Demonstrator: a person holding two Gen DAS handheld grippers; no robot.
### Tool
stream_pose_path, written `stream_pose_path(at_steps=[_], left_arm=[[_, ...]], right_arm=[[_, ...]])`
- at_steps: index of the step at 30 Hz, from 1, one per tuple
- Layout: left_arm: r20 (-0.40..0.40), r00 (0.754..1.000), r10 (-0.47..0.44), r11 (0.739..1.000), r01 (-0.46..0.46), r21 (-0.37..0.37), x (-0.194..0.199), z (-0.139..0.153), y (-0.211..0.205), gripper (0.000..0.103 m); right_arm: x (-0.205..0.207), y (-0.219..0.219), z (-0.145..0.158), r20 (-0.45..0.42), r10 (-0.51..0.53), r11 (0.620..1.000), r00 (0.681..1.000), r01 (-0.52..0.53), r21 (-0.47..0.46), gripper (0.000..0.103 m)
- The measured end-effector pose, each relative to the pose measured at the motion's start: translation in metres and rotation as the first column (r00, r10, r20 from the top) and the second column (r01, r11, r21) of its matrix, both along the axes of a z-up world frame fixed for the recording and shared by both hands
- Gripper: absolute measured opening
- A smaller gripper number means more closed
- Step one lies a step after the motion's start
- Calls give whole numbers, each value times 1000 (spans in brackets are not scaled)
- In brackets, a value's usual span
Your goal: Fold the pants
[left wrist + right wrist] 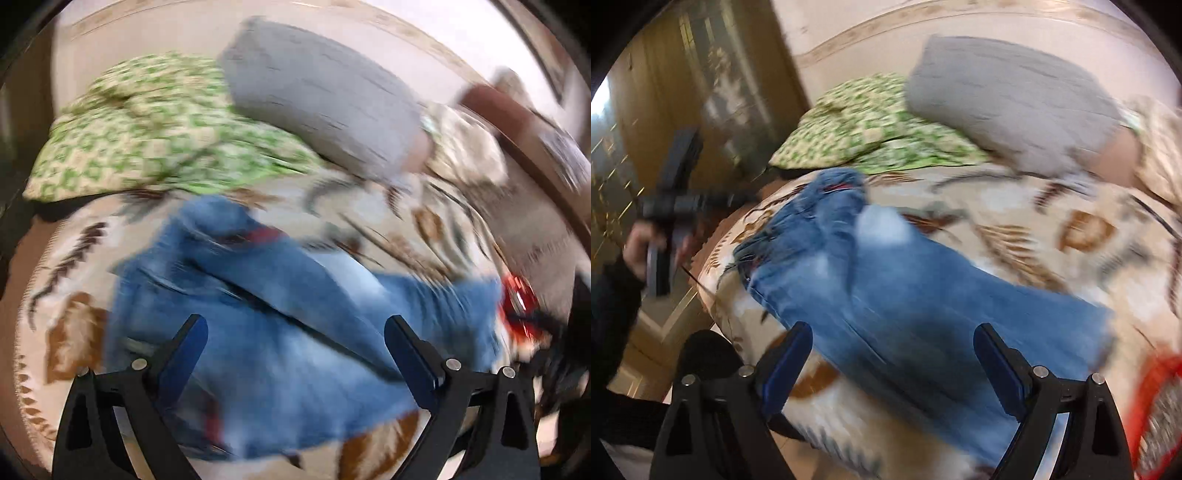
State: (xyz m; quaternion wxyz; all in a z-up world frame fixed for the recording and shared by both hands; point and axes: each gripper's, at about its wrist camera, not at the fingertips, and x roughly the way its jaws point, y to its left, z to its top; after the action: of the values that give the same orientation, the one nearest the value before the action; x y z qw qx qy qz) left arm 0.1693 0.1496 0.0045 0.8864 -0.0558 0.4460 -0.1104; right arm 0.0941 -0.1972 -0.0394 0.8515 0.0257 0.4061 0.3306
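Blue jeans (280, 325) lie spread on a leaf-patterned bedspread (413, 229), partly folded over themselves. Both views are motion-blurred. My left gripper (295, 328) hovers open above the jeans and holds nothing. In the right wrist view the jeans (905, 295) run from the far left waistband to the near right leg ends. My right gripper (892, 341) is open over the legs and holds nothing. The left gripper also shows in the right wrist view (676, 206), held in a hand off the bed's left edge.
A grey pillow (325, 92) and a green-patterned pillow (155, 129) lie at the head of the bed. A red object (517, 306) sits at the right, also in the right wrist view (1156, 398). A wooden wardrobe (683, 92) stands left of the bed.
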Motion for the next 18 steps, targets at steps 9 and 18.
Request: stream_pose_path(at_steps=[9, 18], left_arm=[[-194, 981, 26, 983, 10, 183, 134, -12, 7, 100], [-406, 911, 69, 966, 40, 255, 236, -93, -3, 100]], right_arm=[[77, 127, -31, -75, 69, 996, 995, -65, 63, 91], [117, 164, -57, -106, 35, 999, 994, -30, 45, 90]])
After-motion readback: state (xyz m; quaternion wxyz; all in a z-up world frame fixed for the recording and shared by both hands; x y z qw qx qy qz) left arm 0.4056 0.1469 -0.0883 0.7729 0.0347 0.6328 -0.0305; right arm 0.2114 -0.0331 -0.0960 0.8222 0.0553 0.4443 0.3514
